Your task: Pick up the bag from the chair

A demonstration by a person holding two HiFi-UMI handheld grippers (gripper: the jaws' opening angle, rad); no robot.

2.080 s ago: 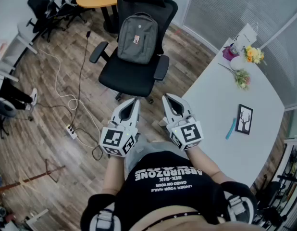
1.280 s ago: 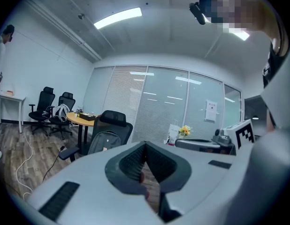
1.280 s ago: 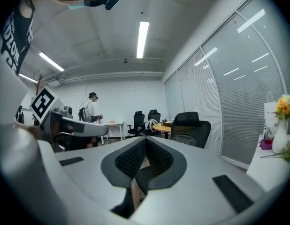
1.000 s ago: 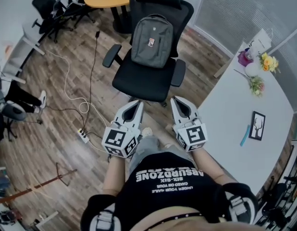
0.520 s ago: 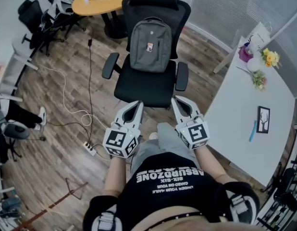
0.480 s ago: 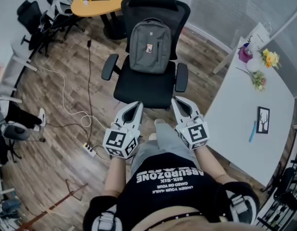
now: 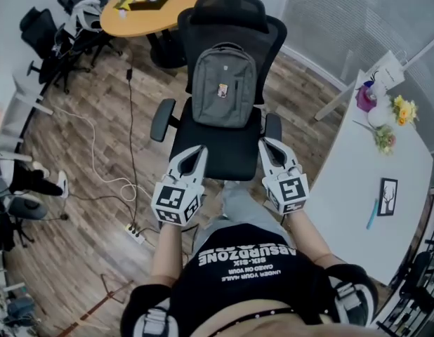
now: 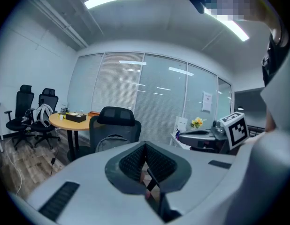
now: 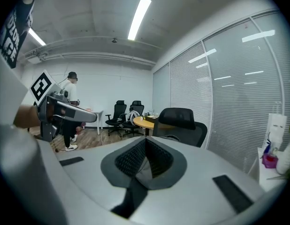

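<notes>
Fingers [image 7: 187, 164] of our left gripper [image 7: 197, 150] and of our right gripper [image 7: 267, 144] are pressed together on nothing, level with the front of the chair [image 7: 227, 153] where the grey bag [image 7: 224, 86] stands against the backrest, so we judge this the approach, and next we must open and reach for its top.

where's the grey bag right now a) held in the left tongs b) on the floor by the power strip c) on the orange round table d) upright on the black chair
d, the grey bag stands on the seat of the black chair, leaning against its backrest
</notes>
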